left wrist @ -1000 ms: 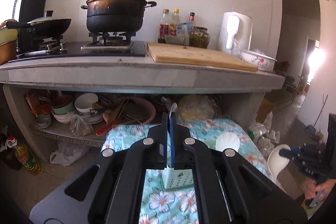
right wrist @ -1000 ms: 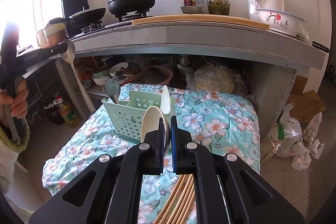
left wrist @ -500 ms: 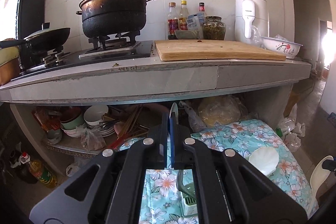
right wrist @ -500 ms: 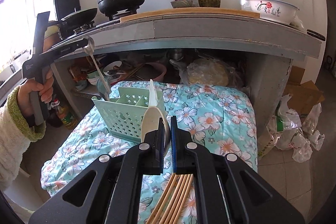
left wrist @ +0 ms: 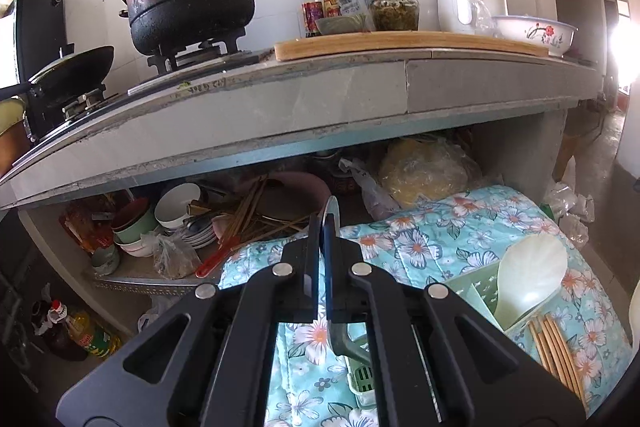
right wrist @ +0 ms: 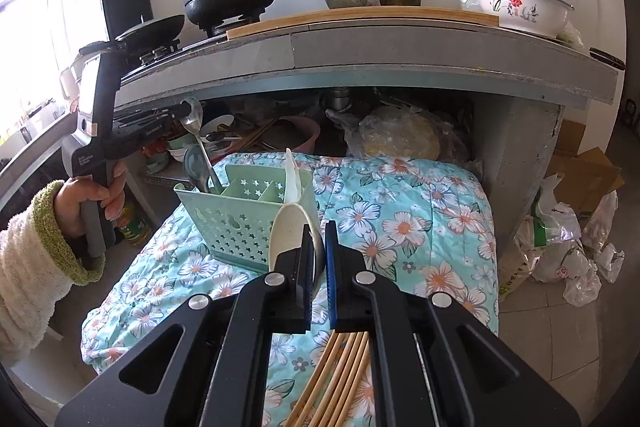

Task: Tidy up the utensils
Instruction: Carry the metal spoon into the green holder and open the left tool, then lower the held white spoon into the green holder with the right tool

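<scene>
Both wrist views looked slightly down toward the far counter (left wrist: 400, 83), sharing the near floral cloth (right wrist: 400, 227) and caddy (right wrist: 240, 211).

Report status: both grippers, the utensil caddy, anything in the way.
Left gripper shut on metal spoon, handle dipping into green caddy. Right gripper shut on white rice paddle. Chopsticks loose on floral cloth. Nothing blocking.

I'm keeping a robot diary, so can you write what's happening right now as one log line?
left gripper: shut on metal spoon, handle lowered into green caddy | right gripper: shut on white rice paddle | chopsticks: on cloth
</scene>
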`<state>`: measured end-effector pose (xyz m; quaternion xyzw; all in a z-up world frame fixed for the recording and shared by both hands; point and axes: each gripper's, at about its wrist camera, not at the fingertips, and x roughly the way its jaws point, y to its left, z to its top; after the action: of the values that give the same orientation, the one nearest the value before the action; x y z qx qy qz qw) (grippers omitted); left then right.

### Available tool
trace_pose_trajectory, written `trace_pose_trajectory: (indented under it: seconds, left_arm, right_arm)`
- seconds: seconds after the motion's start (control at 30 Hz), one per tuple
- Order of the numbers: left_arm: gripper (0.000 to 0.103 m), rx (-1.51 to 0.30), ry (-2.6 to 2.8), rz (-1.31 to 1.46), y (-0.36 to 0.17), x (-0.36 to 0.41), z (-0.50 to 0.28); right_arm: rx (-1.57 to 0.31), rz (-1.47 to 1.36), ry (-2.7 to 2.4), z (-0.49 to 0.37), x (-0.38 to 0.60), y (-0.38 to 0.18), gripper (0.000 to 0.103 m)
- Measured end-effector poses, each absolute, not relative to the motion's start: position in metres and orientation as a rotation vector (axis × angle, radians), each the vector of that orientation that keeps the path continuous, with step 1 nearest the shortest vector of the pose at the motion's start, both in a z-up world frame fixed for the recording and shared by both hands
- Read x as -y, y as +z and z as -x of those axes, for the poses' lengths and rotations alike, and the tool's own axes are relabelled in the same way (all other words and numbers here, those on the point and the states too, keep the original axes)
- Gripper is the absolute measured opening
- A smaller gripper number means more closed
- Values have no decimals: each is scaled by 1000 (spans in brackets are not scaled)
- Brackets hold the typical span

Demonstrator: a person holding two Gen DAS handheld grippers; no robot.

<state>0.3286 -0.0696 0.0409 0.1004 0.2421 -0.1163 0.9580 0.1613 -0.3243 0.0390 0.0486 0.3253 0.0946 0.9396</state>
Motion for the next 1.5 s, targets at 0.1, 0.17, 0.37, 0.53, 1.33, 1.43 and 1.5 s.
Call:
trace_pose_trajectory:
  seconds: [0.1, 0.17, 0.37, 0.53, 1.33, 1.43, 1.5]
  left_arm:
    - [2, -541, -267, -203, 27, 72, -330]
    - [3, -581, -296, -183, 20, 71, -332]
    - [9, -626, -347, -148, 11, 67, -326]
    - [26, -602, -364, -138, 16, 63, -313]
    - [67, -586, -249, 75, -12, -41, -185]
    - [67, -587, -238, 85, -16, -49, -181]
    - [67, -590, -236, 87, -18, -52, -180]
  right_arm:
    - [-667, -101, 192, -161, 325, 39, 6]
    - [-671, -102, 195, -161, 326, 39, 6]
    - [-678, -103, 191, -160, 325, 38, 6]
    - [-676, -99, 188, -161, 322, 41, 6]
    - [-407, 149, 40, -287, 268, 113, 6]
    - [-409, 188, 21, -291, 261, 99, 6]
    - [-407, 203, 12, -292, 258, 94, 6]
